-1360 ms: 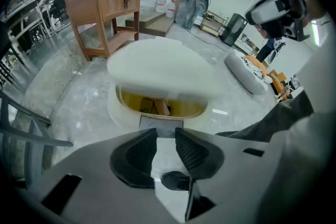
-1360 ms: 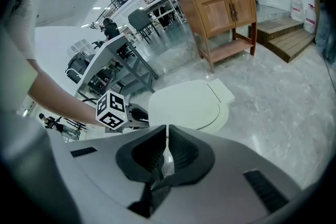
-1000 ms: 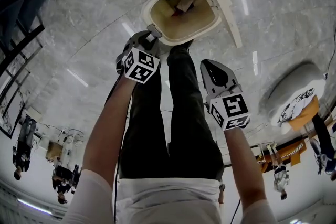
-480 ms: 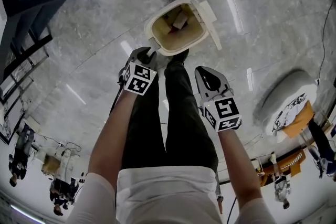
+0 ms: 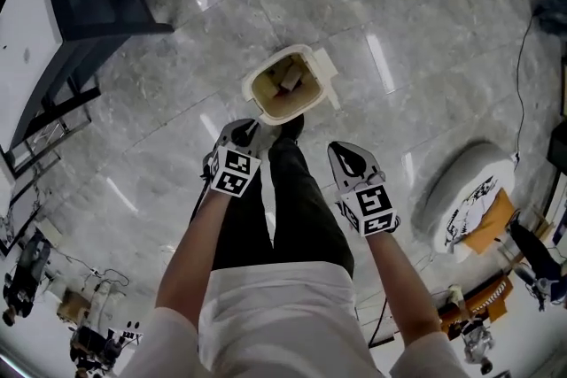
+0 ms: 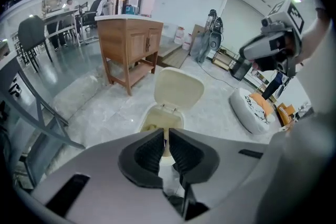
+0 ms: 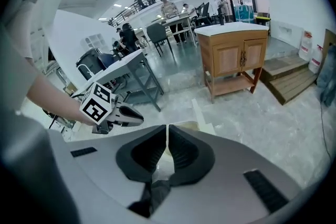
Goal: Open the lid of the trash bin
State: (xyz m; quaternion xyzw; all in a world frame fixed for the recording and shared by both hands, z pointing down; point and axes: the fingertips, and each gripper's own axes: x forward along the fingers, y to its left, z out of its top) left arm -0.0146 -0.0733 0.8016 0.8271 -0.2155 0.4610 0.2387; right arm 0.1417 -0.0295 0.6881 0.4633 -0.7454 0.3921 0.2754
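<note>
The cream trash bin (image 5: 266, 93) stands on the marble floor with its lid (image 5: 324, 69) swung up and bits of rubbish showing inside. A dark shoe (image 5: 289, 127) rests at the bin's near side. My left gripper (image 5: 245, 135) hangs above and short of the bin's near rim, touching nothing. Its jaws are closing to a thin slit with nothing between them. The left gripper view looks down over those jaws (image 6: 166, 134) at the bin (image 6: 157, 119) and its raised lid (image 6: 178, 89). My right gripper (image 5: 347, 157) hovers right of the legs, empty, pads together.
A wooden cabinet (image 6: 128, 42) stands beyond the bin, with wooden steps (image 7: 286, 81) near it. A white round cushion (image 5: 465, 186) lies on the floor at the right. A dark table frame (image 5: 84, 9) is at the left. People sit at desks far off.
Both grippers have risen away from the bin, which now looks smaller and farther off. The left gripper has left the bin's rim and its jaws have narrowed. The lid stays up.
</note>
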